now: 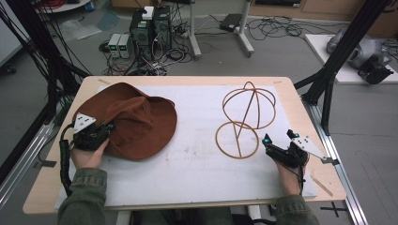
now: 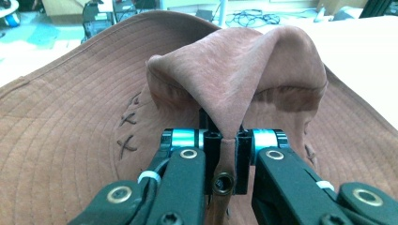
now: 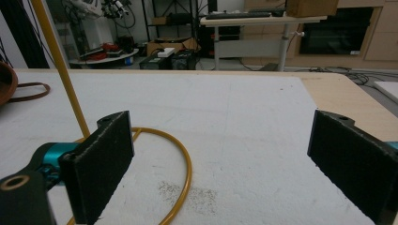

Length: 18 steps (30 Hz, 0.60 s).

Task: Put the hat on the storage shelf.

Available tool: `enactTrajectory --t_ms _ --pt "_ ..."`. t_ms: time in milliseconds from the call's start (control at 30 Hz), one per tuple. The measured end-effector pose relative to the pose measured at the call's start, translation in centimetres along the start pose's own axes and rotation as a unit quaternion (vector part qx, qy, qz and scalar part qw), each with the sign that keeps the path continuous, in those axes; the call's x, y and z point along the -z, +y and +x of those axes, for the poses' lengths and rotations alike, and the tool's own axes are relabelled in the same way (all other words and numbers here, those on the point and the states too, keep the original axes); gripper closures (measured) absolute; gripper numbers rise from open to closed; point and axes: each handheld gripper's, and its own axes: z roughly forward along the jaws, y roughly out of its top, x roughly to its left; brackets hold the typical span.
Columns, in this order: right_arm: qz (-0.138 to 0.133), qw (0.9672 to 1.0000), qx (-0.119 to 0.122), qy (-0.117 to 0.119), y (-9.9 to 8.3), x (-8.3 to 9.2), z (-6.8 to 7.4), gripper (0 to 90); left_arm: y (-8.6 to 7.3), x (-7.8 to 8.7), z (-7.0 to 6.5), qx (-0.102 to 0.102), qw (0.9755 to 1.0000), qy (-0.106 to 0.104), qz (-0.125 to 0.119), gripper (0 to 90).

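On the left part of the white mat (image 1: 187, 164), well left of the wire hat stand (image 1: 246, 119), lies the brown hat (image 1: 136, 124), brim down and crown up, its crown slumped and folded. The left gripper (image 1: 109, 126) sits at the hat's near-left side, and in the left gripper view its jaws are pressed together on a ridge of the crown's cloth (image 2: 230, 93), which rises from between them in a peaked fold. So the hat is already in that hand's hold, pinched by the crown, not the brim.

The stand is a thin golden frame: a flat ring on the mat as its base, a slanted stem rising from it, and a round cage of hoops at the top, farther from the person than the base. Its long axis runs along that stem, up and away from the person. From the hat, the cage lies to the right and slightly farther back, with bare mat between the two.

The right gripper (image 1: 266, 140) rests just right of the stand's base ring, much nearer the stand than the left one is. In the right gripper view its jaws are spread wide, with the base ring (image 3: 180, 159) and the foot of the stem (image 3: 61, 65) just off the left jaw; nothing is between them.

I judge the coming move to be carrying the hat rightward and up over the cage, while the right gripper could steady the base.
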Motion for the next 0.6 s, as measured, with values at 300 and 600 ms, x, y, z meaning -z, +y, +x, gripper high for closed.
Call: enactTrajectory --t_ms 300,600 --pt "-0.001 1.0 -0.002 -0.002 0.0 0.0 0.0 6.6 0.6 1.5 -0.1 0.03 0.9972 -0.023 -0.064 87.1" --pt "-0.001 1.0 0.001 -0.002 0.0 0.0 -0.1 6.6 1.3 3.2 0.3 0.081 0.9859 -0.055 -0.136 87.1"
